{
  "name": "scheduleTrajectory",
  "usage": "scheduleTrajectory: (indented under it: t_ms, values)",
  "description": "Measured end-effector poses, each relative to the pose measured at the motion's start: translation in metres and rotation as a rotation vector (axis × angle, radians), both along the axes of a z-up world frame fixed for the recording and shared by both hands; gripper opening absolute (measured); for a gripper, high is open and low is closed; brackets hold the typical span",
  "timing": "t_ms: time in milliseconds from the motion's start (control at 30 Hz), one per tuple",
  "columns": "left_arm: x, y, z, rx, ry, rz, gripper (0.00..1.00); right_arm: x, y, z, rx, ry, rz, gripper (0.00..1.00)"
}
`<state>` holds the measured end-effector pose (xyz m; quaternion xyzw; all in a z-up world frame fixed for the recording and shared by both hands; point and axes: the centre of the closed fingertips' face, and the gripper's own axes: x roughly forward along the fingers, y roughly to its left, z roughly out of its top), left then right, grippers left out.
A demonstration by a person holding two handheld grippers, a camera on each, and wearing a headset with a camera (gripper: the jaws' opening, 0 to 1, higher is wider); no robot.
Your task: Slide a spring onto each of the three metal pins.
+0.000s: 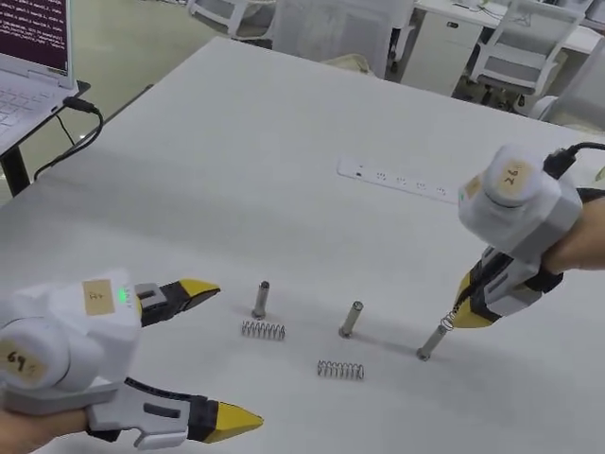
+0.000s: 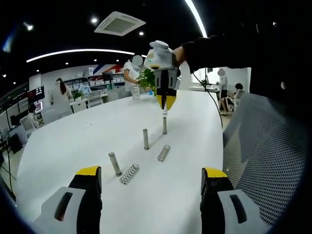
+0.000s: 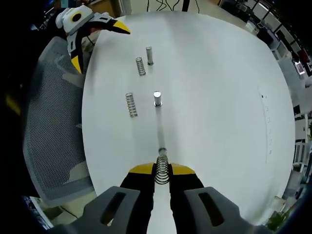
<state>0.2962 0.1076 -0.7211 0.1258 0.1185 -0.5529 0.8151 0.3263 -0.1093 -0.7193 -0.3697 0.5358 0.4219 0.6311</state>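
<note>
Three metal pins stand on the white table (image 1: 236, 170): left pin (image 1: 260, 299), middle pin (image 1: 351, 319), right pin (image 1: 431, 341). My right gripper (image 1: 470, 315) is shut on a spring (image 1: 447, 323) whose lower end sits at the top of the right pin. In the right gripper view the held spring (image 3: 162, 170) hangs between the yellow-tipped jaws, in line with the pin (image 3: 160, 136) below it. Two loose springs (image 1: 263, 329) (image 1: 340, 369) lie flat near the pins. My left gripper (image 1: 222, 352) is open at the near left, holding nothing, a short way from the left pin.
A white power strip (image 1: 392, 180) lies beyond the pins. A laptop (image 1: 33, 57) with cables sits on a side stand at the far left. Office chairs (image 1: 525, 47) stand behind the table. A mesh chair (image 3: 53, 122) is at the near edge.
</note>
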Motion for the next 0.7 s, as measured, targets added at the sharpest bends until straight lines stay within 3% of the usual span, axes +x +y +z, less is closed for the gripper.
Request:
scheduleTrajectory:
  t_ms: [700]
  values:
    - [-0.0016,0.0001,-0.0028,0.004,0.004,0.002,0.79,-0.0004,-0.0002,-0.0107,0.002,0.019,-0.001,0.08]
